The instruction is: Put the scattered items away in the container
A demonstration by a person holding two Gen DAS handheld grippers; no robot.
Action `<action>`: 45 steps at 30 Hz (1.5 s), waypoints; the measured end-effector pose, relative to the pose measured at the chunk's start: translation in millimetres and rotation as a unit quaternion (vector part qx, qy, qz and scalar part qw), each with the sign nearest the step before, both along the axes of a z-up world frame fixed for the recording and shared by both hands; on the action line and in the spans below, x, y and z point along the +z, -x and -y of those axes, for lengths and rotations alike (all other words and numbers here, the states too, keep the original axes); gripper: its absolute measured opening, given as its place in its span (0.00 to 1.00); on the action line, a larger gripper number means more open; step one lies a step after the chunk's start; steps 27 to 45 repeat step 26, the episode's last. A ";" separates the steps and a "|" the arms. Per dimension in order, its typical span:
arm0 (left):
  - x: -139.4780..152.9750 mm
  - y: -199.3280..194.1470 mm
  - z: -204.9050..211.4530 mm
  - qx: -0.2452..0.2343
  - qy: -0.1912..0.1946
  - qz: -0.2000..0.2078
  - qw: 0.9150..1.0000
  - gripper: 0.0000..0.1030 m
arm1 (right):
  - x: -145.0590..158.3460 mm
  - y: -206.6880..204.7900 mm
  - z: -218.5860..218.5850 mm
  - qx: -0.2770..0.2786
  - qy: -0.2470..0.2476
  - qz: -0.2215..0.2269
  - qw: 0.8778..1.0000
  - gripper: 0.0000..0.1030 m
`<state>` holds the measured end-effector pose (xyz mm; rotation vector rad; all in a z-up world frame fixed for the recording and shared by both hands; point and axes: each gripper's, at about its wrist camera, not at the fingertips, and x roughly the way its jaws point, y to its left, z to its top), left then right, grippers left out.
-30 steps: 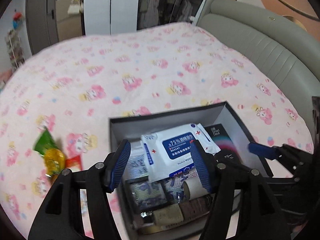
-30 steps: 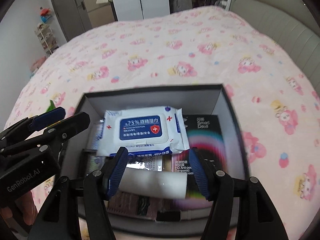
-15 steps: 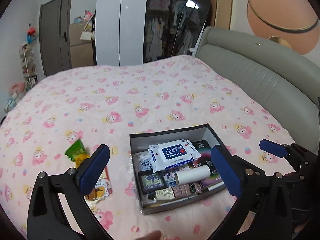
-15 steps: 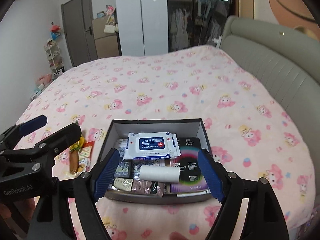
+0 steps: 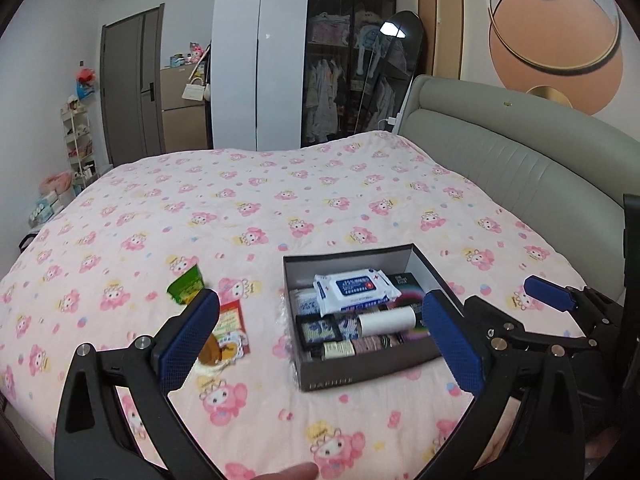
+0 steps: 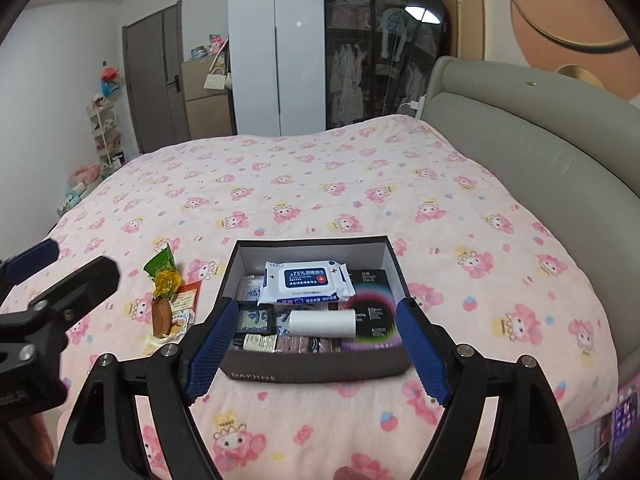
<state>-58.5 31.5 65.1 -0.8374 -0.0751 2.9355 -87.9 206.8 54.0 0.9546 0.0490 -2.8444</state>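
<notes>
Left of the box (image 6: 316,368) on the bed (image 6: 320,184), snack packets (image 6: 168,300) lie strung near-to-far, seemingly nearer the wide, empty left hand-held gripper (image 5: 320,340).

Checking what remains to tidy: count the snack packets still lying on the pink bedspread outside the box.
3, though overlap may hide more: a green packet farthest away, a yellow wrapped sweet just below, and a brown cake in clear wrap nearest, all left of the dark cardboard box.
</notes>
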 end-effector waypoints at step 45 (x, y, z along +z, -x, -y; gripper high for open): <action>-69.9 -66.7 19.4 0.026 -0.006 0.037 0.999 0.99 | -51.9 -63.4 13.8 0.016 0.000 0.027 1.000 0.79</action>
